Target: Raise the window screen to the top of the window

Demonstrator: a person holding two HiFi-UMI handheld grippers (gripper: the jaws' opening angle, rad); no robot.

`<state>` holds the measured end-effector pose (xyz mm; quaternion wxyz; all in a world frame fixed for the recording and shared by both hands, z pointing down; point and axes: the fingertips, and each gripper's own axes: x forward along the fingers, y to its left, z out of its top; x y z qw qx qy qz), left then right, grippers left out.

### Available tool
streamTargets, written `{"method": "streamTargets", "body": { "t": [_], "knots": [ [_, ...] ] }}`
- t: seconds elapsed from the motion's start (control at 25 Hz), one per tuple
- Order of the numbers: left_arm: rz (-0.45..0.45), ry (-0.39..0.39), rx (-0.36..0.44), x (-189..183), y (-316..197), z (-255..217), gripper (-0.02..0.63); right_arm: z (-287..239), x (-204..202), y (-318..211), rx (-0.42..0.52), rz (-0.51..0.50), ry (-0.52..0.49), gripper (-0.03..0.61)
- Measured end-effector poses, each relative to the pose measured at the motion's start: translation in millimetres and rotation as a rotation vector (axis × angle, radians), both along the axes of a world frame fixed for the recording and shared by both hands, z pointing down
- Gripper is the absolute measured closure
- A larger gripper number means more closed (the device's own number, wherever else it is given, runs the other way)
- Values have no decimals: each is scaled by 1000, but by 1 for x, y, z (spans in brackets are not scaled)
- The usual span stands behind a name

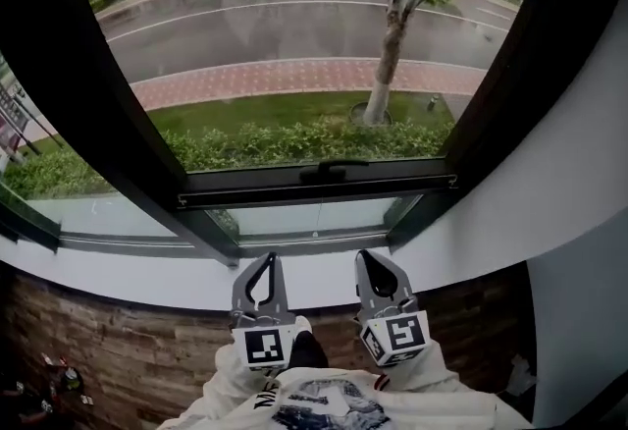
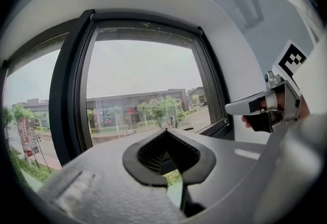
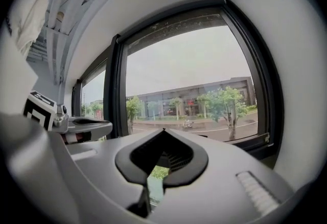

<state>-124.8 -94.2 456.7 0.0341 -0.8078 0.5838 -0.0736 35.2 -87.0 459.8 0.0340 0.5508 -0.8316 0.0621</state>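
Observation:
The window screen's dark bottom bar [image 1: 319, 185] runs across the window low down, with a small handle [image 1: 334, 167] at its middle. Both grippers are below it, over the white sill, apart from the bar. My left gripper [image 1: 268, 259] is shut and holds nothing; my right gripper [image 1: 370, 255] beside it is also shut and empty. In the left gripper view the closed tips [image 2: 166, 130] point at the pane, with the bar [image 2: 212, 127] low at the right. The right gripper view shows its closed tips [image 3: 163, 130] and the bar [image 3: 255, 141] at the lower right.
A thick black window frame [image 1: 108, 114] curves down the left, and another stands at the right [image 1: 510, 94]. The white sill [image 1: 147, 273] runs under the glass, with a brick-patterned wall [image 1: 128, 349] below. A white wall [image 1: 574, 192] closes the right side.

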Motion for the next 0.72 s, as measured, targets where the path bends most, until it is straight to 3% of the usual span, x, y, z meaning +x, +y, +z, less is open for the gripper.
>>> {"method": "streamTargets", "body": {
  "t": [0.16,0.36,0.56,0.72],
  "knots": [
    [19,28,3,-26,-44,4,609,-7,-17,-38,36,26,-22,574],
    [49,67,-3,-34,-69,4,609,-10,-7,-62,43,59,-29,574],
    [27,27,-7,-35,-88,9,609,-8,8,-82,39,95,-6,572],
    [23,-29,-3,-23,-99,17,609,2,17,-99,25,57,-3,572]
  ]
}}
